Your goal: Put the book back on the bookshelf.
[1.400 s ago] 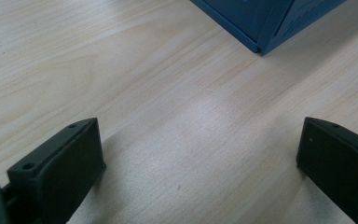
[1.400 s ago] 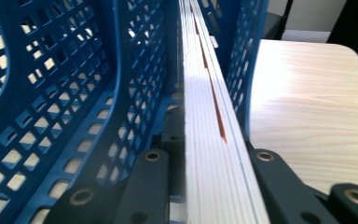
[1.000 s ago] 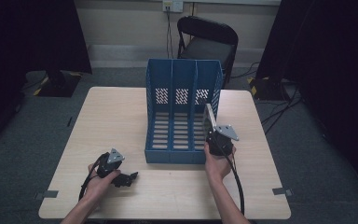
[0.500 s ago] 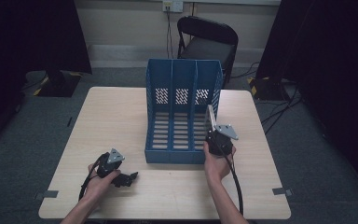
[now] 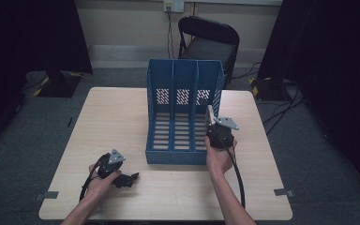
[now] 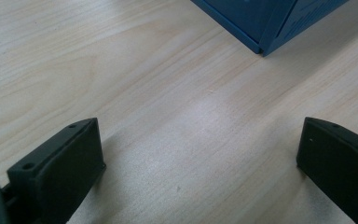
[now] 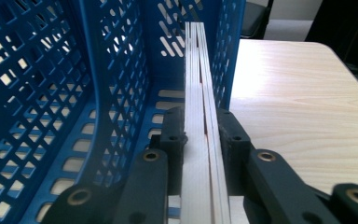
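So we've got the right gripper (image 7: 200,135) clamped on a thin stack of pale wooden slats (image 7: 198,93), held edge-up and poking ahead of its jaws into the rightmost bay of the blue file rack (image 5: 183,112). Our left gripper (image 6: 200,154) sits low over the bare wooden table (image 6: 158,93), jaws wide apart, nothing between them, the rack's corner ahead of it.

Both forearms are bare. Each hand carries a black gripper, left gripper (image 5: 132,178) and right gripper (image 5: 211,123), with a grey 3-cornered plate on top, a trailing black cable, and screw holes in blocky black fingers (image 6: 65,161).
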{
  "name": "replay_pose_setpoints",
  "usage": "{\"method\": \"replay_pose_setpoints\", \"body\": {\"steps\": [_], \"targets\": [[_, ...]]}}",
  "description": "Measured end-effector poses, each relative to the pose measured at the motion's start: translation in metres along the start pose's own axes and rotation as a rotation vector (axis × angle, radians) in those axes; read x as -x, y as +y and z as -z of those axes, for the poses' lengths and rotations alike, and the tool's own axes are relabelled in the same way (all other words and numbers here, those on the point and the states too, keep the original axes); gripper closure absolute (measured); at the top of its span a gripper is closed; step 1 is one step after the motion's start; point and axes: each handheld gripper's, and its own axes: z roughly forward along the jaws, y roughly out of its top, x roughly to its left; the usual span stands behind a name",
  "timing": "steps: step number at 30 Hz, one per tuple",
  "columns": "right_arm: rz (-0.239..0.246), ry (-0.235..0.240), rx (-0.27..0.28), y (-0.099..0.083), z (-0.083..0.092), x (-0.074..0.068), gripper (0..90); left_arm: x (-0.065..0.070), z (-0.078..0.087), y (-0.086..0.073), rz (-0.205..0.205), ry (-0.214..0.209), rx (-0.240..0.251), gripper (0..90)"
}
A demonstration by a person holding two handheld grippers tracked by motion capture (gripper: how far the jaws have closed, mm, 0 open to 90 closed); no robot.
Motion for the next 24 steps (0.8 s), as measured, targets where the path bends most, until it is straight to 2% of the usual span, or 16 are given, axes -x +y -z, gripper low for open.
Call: {"method": "replay_pose_setpoints", "body": {"steps": [7,10,14,24], "targets": [[-0.012,-0.044,0.050,-0.0053,0.0037,-0.0032,77.1,0.0000,0.0000,0.0000,0.000,0.000,0.000,0.0],[-0.036,-0.063,0.059,-0.0057,0.0047,-0.0030,77.2,0.0000,0.0000,0.0000,0.000,0.000,0.000,0.0],[-0.059,-0.084,0.039,-0.0051,0.0027,-0.0023,77.0,0.0001,0.0001,0.0000,-0.001,0.001,-0.001,0.0],[-0.057,-0.087,0.030,-0.0039,0.0029,-0.0027,75.8,0.0005,0.0005,-0.0002,-0.003,0.002,-0.001,0.1]]}}
